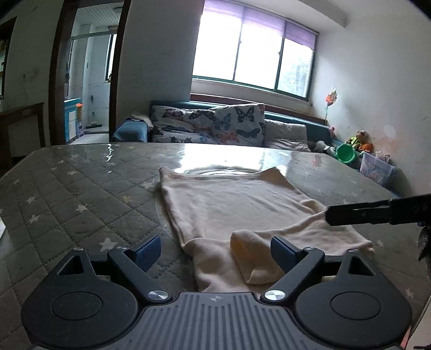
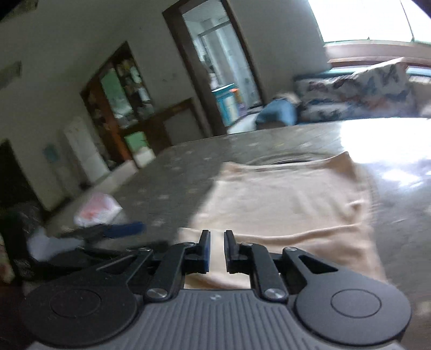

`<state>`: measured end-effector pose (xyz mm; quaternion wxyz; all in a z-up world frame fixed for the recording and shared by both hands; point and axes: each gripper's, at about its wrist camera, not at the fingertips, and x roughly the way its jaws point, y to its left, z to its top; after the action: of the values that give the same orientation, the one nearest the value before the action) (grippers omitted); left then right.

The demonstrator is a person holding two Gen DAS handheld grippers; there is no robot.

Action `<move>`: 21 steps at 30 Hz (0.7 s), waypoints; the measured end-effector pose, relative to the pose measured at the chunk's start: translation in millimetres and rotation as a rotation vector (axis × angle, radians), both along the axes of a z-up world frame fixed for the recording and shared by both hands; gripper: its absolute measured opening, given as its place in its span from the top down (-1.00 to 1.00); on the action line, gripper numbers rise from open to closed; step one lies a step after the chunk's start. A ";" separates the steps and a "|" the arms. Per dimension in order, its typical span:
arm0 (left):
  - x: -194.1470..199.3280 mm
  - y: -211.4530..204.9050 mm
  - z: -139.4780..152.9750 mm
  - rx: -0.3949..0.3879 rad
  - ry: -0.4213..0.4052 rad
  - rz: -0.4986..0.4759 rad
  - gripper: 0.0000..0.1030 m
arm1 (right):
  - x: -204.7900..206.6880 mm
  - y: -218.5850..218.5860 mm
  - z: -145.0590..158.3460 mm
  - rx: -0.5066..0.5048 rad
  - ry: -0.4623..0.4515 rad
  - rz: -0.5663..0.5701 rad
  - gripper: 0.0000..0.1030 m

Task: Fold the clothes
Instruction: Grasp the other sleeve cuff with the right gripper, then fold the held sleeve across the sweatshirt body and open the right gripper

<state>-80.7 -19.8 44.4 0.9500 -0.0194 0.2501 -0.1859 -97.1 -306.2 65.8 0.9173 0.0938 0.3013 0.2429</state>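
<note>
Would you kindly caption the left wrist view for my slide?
Left gripper, jaws wide, over a cream shirt on the mattress; right gripper at its edge.

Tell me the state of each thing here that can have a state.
Cream garment: lies on the mattress, partly folded, one sleeve laid inward.
Left gripper: open wide over the garment's near edge.
Right gripper: jaws a narrow gap apart, at the garment's edge.
Window blind: rolled partly up.

Garment (image 1: 229,199) lies on mattress (image 1: 80,193), before sofa (image 1: 210,123).
</note>
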 end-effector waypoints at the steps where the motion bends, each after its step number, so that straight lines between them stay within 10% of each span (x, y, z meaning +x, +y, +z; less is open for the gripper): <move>1: -0.4 -0.8 0.9 -0.004 -0.004 -0.007 -0.74 | -0.2 -7.8 -1.1 -0.033 -0.004 -0.033 0.79; 6: -3.1 -11.8 1.9 0.004 -0.023 -0.058 -0.69 | 6.4 -54.8 -11.6 -0.135 0.002 -0.202 0.78; 14: -0.6 -28.0 -9.8 0.010 0.009 -0.157 -0.19 | 9.8 -111.7 -37.9 -0.005 0.122 -0.295 0.67; 21: -1.9 -23.7 -18.8 0.038 0.020 -0.165 -0.19 | 6.9 -124.5 -60.5 0.083 0.188 -0.275 0.63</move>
<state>-82.6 -43.5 25.6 0.9291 0.0176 0.2639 -0.2587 -90.2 -430.7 5.2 0.9050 0.1943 0.3600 0.1172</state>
